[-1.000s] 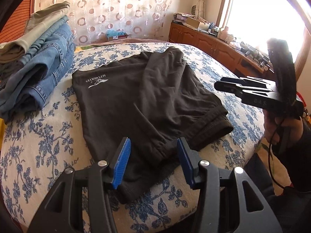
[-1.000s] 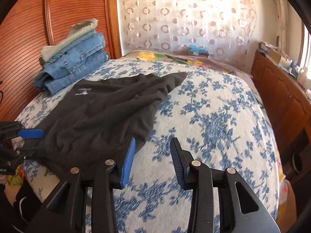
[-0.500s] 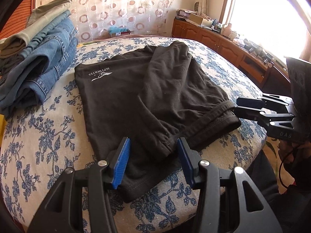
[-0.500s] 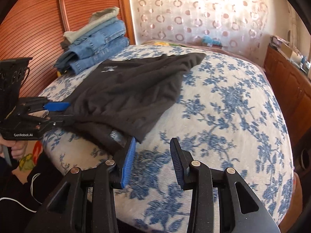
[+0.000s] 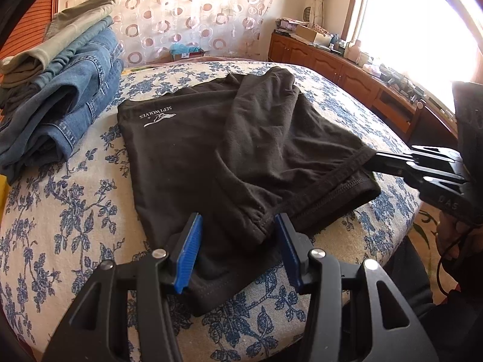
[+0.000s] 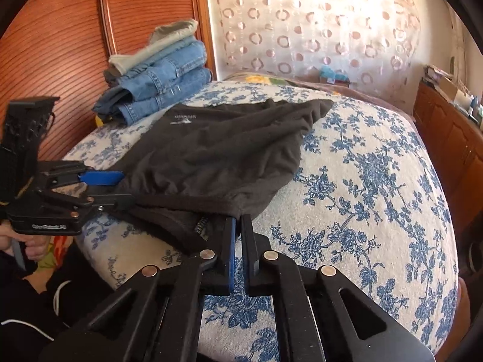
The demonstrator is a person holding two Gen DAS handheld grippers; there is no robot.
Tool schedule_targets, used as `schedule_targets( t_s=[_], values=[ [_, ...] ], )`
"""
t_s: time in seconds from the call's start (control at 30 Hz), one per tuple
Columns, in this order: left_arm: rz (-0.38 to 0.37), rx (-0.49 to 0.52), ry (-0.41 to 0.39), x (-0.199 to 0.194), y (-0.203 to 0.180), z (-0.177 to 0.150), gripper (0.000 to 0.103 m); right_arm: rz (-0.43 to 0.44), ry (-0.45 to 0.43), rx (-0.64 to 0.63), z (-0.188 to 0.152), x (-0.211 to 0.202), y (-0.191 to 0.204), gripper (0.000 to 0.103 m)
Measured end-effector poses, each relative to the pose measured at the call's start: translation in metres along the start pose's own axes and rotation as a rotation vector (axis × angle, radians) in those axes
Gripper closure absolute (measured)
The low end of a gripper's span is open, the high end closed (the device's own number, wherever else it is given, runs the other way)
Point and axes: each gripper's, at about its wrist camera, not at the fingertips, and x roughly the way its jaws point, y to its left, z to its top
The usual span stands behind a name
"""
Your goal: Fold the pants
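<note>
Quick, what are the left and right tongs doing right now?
Left tongs: open, straddling the near hem of the black fabric pants, not clamped.
Right tongs: closed, apparently pinching the pants' hem corner.

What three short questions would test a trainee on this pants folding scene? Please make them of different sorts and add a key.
1. Of the left gripper and the right gripper, which has its jaws shut? A: left. B: right. C: both.
2. True or false: the black pants lie on top of the folded jeans.
3. Fill in: the bed cover is printed with blue ___.

Key: 1 B. 2 false: the folded jeans are stacked beside the black pants. 3 flowers.
</note>
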Motion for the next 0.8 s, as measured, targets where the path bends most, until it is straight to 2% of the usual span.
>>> schedule_targets(
  t_s=[0.3, 0.57, 0.63, 0.67, 0.73, 0.8],
  values=[
    [-0.01, -0.008, -0.008, -0.001, 0.003, -0.001, 0.054, 0.003, -0.007, 0.005, -0.012, -0.024, 0.01, 0.103],
    [-0.018, -0.019, -0.019, -0.005, 0.002, -0.003, 0.055, 0.01, 0.014, 0.066, -0.022, -0.022, 0.0, 0.103],
    [-0.013, -0.016, -0.034, -0.009, 0.0, -0.004, 0.065, 0.006, 0.03, 0.09, -0.022, -0.02, -0.005, 0.101],
    [-0.023, -0.019, -0.037, -0.01, 0.0, -0.004, 0.067, -0.012, 0.029, 0.096, -0.021, -0.02, -0.007, 0.099],
    [-0.035, -0.014, -0.041, -0.012, -0.001, -0.005, 0.08, -0.018, 0.017, 0.111, -0.02, -0.024, -0.012, 0.092],
    [-0.042, -0.005, -0.044, -0.014, -0.003, -0.005, 0.087, -0.013, -0.003, 0.128, -0.018, -0.029, -0.017, 0.087]
  ],
)
